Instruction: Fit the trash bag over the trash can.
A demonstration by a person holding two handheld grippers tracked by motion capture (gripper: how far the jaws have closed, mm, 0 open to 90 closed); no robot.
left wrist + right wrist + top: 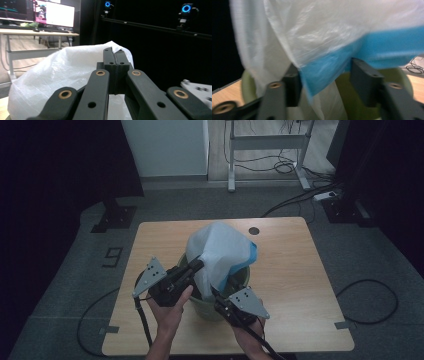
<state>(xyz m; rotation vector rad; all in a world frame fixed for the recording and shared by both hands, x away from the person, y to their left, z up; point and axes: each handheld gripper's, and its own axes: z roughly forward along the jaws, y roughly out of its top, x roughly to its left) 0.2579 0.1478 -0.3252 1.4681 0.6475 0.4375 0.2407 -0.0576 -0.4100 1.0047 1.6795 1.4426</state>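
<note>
Holding the white bag (220,250) up over the green bin (210,307) in the middle of the desk (300,285), my left claw (199,264) is squeezed shut on the bag's edge. My right claw (216,295) is partly open, and the bag's blue rim (329,70) hangs between its jaws. I cannot tell if they press on it.

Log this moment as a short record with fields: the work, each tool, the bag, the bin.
work: fitting a white plastic bag into a green bin on the wooden table
left tool: shut on the bag's film, holding it up
right tool: jaws apart, the bag's blue edge between them, not pinched
bag: bunched above the bin, not yet spread over its rim
bin: upright, near the table's middle
</note>
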